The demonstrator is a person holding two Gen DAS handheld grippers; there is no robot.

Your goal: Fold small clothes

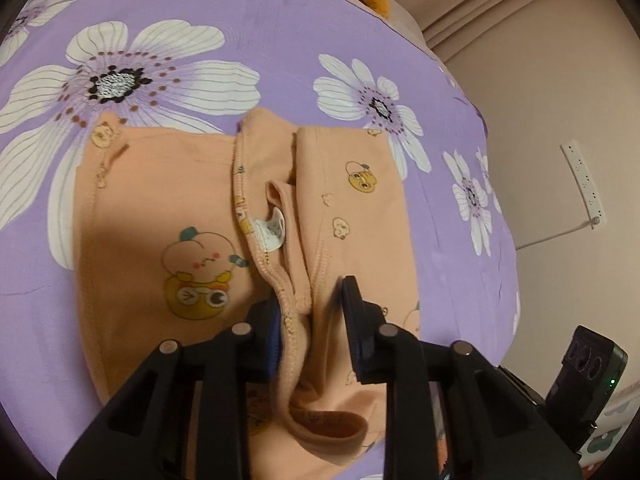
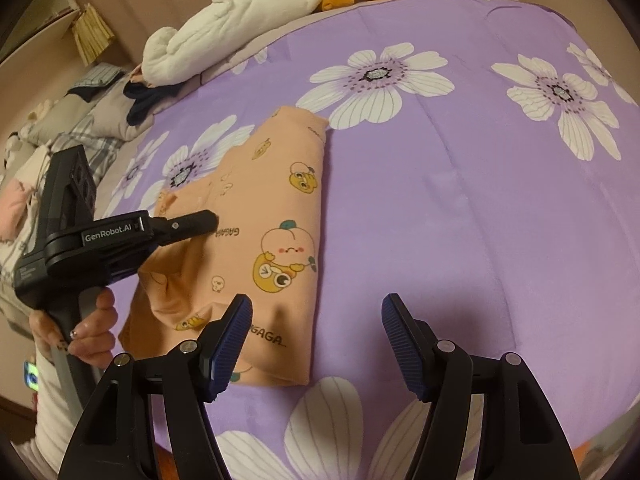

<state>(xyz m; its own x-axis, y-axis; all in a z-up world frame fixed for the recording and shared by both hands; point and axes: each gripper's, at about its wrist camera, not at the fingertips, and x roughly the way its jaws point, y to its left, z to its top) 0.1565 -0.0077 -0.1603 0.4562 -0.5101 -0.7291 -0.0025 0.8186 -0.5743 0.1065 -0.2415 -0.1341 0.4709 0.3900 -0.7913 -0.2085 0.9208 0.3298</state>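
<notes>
My left gripper (image 1: 312, 320) hides the near part of the peach shirt (image 1: 192, 208). Its fingers sit around a bunched fold, not yet squeezing. My right gripper (image 2: 316, 344) is wide, holding nothing, the shirt just left of it on the purple bedspread (image 2: 460, 220).

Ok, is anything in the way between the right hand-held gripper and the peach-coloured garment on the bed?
Nothing visible. The right hand-held gripper hangs open just over the purple bedspread, with the peach garment right beside its left finger. The left hand-held gripper works the garment's far side, out of that path.
</notes>
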